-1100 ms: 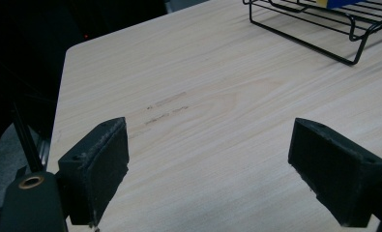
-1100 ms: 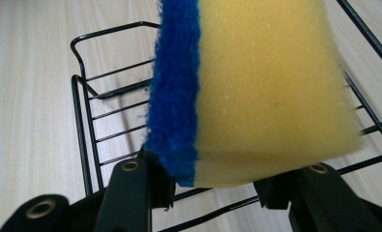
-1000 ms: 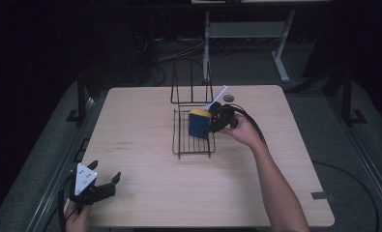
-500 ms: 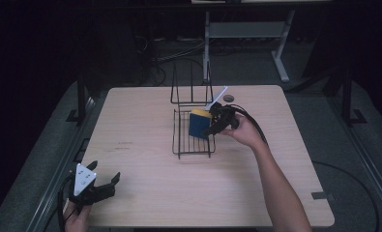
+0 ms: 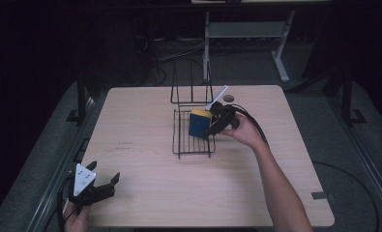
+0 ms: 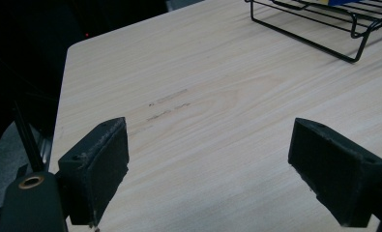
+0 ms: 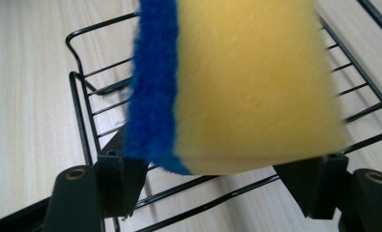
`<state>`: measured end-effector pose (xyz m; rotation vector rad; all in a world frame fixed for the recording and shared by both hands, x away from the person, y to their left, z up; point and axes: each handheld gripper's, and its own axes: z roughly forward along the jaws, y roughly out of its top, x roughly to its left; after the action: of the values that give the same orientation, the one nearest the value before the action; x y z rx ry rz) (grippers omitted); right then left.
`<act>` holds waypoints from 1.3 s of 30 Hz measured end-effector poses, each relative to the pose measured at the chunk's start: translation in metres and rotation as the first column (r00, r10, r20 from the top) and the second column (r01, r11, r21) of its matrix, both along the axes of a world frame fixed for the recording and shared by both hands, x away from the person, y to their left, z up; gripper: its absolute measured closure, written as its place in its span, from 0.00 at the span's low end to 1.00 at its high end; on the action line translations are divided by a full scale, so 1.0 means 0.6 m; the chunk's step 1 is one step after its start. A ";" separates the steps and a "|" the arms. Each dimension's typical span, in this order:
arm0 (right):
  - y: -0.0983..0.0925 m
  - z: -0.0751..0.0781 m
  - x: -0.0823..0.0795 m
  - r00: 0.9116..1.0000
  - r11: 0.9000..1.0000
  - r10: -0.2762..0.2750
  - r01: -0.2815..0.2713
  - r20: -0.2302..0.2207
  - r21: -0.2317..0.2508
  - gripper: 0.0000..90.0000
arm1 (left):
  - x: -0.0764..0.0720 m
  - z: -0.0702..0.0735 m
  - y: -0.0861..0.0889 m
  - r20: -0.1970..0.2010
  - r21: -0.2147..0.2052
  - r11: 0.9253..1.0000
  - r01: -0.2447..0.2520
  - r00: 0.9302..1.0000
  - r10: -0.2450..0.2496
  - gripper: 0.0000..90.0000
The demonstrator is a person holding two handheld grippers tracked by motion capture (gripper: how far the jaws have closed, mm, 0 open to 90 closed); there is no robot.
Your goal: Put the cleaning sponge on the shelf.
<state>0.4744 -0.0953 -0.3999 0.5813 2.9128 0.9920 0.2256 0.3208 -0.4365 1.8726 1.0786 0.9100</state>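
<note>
The right gripper (image 5: 211, 126) has just been opening; its jaws now stand spread around the yellow foam sponge with a blue scouring face (image 5: 198, 124), over the black wire rack (image 5: 193, 145) on the bench (image 5: 145, 125). Released tilted, the sponge could topple off the rack.

The left gripper (image 5: 115, 182) rests spread wide, holding nothing.

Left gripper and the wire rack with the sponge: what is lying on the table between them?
Nothing: in the high view, bare wooden table separates the left gripper from the wire rack holding the sponge. The left gripper view shows faint marks only.
</note>
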 end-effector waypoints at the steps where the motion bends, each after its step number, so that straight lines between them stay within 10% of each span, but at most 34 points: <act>1: -0.001 0.001 -0.001 1.000 1.000 0.002 -0.002 0.004 -0.004 0.33 | 0.000 0.000 0.000 0.001 0.001 1.000 0.000 1.000 0.000 0.15; 39: -0.078 0.004 -0.041 0.998 0.998 -0.062 0.062 -0.022 0.012 0.23 | 0.004 0.000 -0.002 0.003 -0.006 1.000 0.002 1.000 -0.002 0.15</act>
<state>0.4495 -0.1419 -0.3976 0.6830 2.8898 1.0038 0.2278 0.3197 -0.4366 1.8673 1.0762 0.9069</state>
